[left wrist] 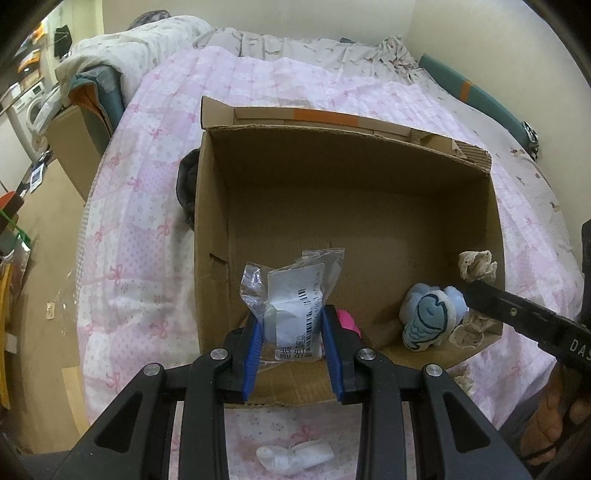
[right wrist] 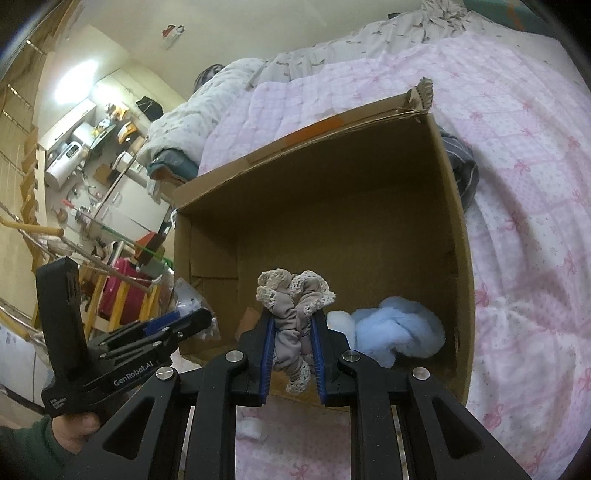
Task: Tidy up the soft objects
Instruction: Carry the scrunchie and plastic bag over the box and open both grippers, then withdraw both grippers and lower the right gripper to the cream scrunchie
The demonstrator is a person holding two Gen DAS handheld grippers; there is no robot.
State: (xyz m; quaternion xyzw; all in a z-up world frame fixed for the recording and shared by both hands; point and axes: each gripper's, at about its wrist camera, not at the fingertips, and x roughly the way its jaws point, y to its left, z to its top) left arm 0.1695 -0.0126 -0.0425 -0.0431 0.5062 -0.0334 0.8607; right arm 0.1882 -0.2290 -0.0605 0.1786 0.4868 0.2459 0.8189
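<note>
Left gripper (left wrist: 291,325) clamped plastic packet (left wrist: 295,295), right gripper (right wrist: 293,343) clamped lace-trimmed cloth (right wrist: 295,314) — both over cardboard box (left wrist: 332,173); release best made low, beside blue plush (left wrist: 430,317).

Pink quilted bed (left wrist: 258,96) beside cream wall (left wrist: 295,14), cluttered shelves (right wrist: 85,140).

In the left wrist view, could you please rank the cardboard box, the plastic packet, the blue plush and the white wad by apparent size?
1. cardboard box
2. plastic packet, though nearness may inflate it
3. blue plush, similar to the packet
4. white wad

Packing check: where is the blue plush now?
The blue plush lies inside the cardboard box, near corner on the right, just beyond the right gripper.
</note>
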